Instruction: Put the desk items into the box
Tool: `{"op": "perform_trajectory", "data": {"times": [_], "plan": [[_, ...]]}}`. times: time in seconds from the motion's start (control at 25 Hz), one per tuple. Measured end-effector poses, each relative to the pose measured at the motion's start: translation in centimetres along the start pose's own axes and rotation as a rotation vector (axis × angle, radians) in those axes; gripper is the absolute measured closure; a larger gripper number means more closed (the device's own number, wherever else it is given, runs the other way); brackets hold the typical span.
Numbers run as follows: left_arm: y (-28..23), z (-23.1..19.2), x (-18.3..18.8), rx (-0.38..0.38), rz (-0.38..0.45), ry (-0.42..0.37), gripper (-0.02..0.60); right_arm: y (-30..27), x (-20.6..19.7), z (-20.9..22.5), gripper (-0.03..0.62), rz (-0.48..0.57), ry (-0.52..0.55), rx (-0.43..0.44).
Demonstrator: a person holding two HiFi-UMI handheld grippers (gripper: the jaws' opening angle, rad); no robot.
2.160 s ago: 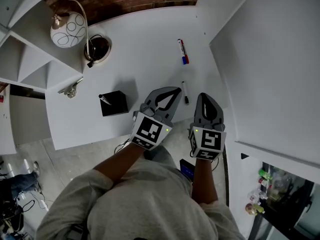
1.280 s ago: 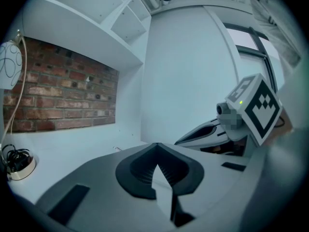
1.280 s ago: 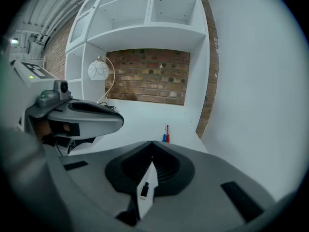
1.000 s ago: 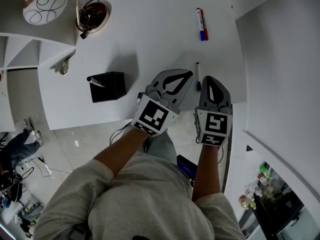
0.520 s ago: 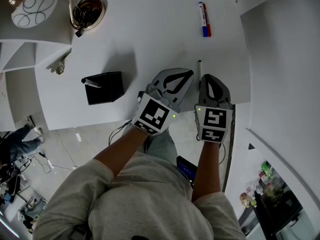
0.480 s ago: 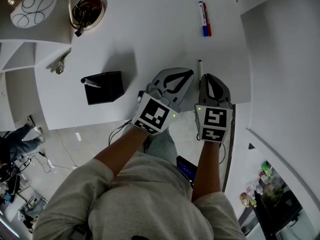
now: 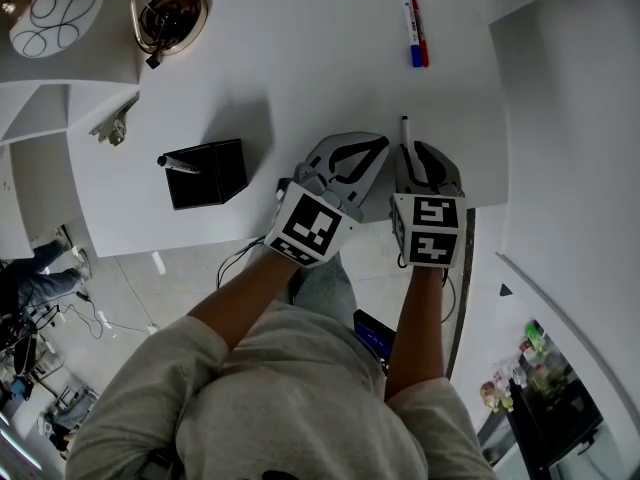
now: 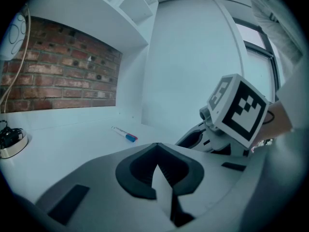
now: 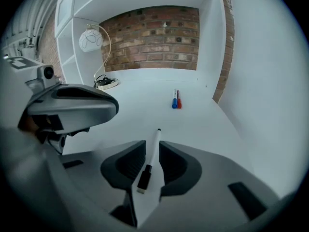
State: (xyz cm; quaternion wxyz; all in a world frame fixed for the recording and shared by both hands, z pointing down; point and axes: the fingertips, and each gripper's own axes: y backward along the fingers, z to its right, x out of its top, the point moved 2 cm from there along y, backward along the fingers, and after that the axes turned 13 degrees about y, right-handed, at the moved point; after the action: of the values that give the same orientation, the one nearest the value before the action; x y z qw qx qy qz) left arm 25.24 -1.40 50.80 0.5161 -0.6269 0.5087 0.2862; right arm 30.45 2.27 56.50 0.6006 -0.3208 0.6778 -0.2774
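While I am leaning over the white desk, I am holding a gripper in each hand, side by side near the desk's front edge. My right gripper is pointing down at the desk, and its jaws have just been opening. They are standing apart now. A white pen with a black cap is lying flat on the desk between them, and the pads are not squeezing it. The pen's thin end is poking out past the jaw tips.

My left gripper is hanging just beside the right one. Its jaws are closed together at the tips, and they are holding nothing.

Farther up the desk, a blue marker and a red marker are lying close together, well apart from my grippers. The black box is sitting off to my left, near the front edge, and a dark pen is sticking out of its corner. A round white lamp is hanging over the far left corner, next to its round base with a cable. A small metal clip is lying by the white shelf on the left.
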Motion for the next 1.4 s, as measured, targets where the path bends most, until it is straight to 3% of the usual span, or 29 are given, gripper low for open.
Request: {"op": "perform_trajectory", "data": {"times": [0.56, 0.84, 1.4], "plan": [[0.2, 0.1, -0.2, -0.005, -0.007, 0.002, 0.574, -1.5, -1.1, -0.2, 0.496, -0.114, -0.064, 0.045], [0.5, 0.5, -0.2, -0.007, -0.008, 0.004, 0.575, -1.7, -1.2, 0.2, 0.543, -0.150, -0.081, 0.041], [2.3, 0.7, 1.4, 0.003, 0.016, 0.006, 0.575, 0.9, 1.0, 0.3, 0.546, -0.042, -0.130, -0.040]]}}
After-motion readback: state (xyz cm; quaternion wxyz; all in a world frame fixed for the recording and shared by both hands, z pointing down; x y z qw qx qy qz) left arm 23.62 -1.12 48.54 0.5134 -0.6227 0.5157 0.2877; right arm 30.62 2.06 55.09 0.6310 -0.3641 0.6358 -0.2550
